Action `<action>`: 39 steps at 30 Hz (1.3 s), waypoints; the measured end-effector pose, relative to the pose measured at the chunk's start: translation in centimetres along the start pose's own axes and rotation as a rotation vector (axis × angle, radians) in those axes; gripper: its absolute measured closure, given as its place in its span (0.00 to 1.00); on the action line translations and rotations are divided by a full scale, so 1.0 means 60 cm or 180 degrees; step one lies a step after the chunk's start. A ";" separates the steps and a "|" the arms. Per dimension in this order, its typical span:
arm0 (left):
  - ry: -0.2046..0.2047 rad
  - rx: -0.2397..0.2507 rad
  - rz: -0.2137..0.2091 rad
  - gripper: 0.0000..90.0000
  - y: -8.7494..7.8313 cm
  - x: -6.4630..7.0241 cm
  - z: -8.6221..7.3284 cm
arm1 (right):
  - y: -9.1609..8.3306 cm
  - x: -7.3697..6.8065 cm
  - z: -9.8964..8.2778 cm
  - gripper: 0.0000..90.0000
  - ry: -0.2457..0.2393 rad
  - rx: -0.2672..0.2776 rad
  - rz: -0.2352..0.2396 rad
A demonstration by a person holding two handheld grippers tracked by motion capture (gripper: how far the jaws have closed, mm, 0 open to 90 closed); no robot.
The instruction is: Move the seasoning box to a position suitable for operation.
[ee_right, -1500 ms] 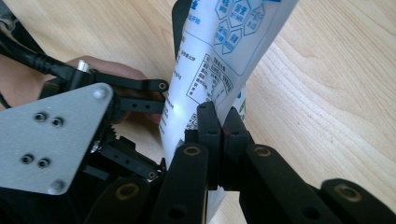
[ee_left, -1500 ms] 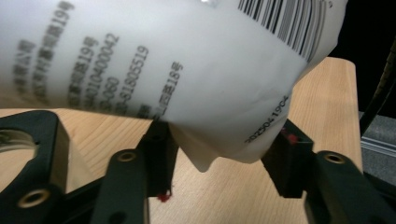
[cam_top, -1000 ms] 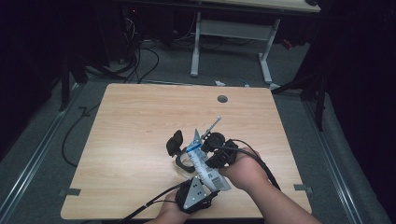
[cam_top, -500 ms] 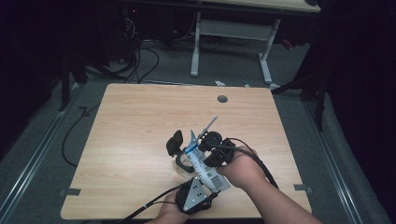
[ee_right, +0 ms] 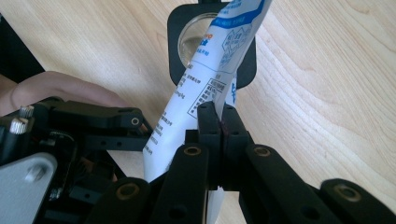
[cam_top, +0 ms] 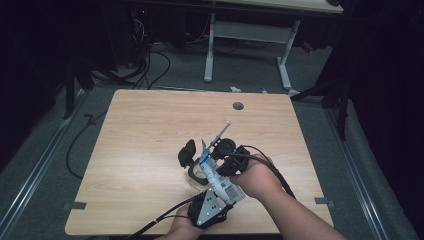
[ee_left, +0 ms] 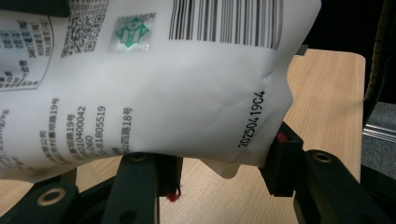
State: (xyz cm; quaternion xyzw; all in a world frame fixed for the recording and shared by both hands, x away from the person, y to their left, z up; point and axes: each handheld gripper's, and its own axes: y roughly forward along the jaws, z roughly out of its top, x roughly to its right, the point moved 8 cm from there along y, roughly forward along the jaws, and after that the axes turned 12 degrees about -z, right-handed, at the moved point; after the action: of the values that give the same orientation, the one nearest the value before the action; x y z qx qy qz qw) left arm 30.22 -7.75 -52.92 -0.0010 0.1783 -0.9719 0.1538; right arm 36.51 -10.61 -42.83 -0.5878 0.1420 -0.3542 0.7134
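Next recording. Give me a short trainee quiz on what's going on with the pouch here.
1. True or false: the right gripper is shut on the white-and-blue pouch.
2. The clear glass beyond the pouch sits in a holder of which colour? A black, B red, C white.
3. What is printed on the pouch end nearest the left gripper?

Key: 1 true. 2 A. 3 a barcode; that end lies between the left gripper's jaws, which have just been closing.
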 end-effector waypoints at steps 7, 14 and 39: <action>-0.0007 0.0020 0.0004 0.63 -0.003 -0.002 0.005 | -0.001 0.000 0.007 1.00 -0.0021 0.0010 -0.0024; -0.0002 0.0022 -0.0003 0.63 -0.002 -0.001 0.009 | -0.004 0.001 0.008 1.00 -0.0026 -0.0009 -0.0034; 0.0004 0.0020 0.0001 0.63 -0.001 -0.001 0.010 | -0.003 0.004 0.008 1.00 -0.0020 -0.0011 0.0015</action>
State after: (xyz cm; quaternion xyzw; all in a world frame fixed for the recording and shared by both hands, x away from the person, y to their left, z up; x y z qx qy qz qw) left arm 30.29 -7.88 -52.35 0.0001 0.1754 -0.9724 0.1539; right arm 36.89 -10.43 -42.49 -0.5898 0.1418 -0.3504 0.7136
